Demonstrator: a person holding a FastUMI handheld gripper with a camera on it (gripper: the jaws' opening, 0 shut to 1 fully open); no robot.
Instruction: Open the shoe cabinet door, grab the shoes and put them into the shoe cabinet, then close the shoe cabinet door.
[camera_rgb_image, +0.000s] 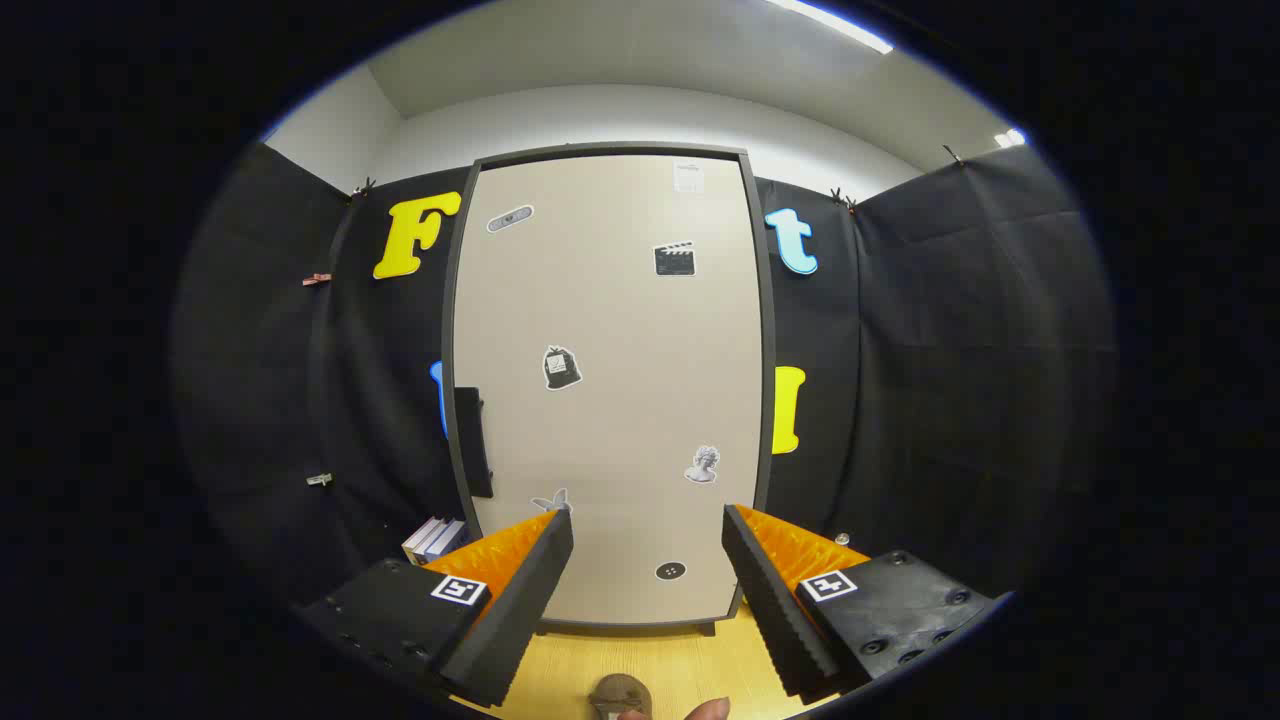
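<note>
STEP: I am facing the closed shoe cabinet door (610, 390), opening not yet begun | GRIPPER: gripper (648, 530) is standing wide, empty | NEXT: I judge reaching the dark handle (474, 442) at the door's left edge | SHOE: brown shoe (620, 694) is lying near, on the floor (680, 660).

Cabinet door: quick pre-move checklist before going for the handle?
1. Door shut, flush in its frame: ok, so opening comes first.
2. Handle in sight: ok, a dark bar on the door's left edge, beyond the left finger.
3. Gripper open, nothing between its fingers: ok.
4. Fingers clear of the door: ok, they look short of it.
5. Shoe located: cannot tell for sure; a brown rounded thing lies on the wooden floor between the fingers, mostly cut off.
6. Swing path: cannot tell; books lean by the cabinet's lower left, near the handle side.
</note>
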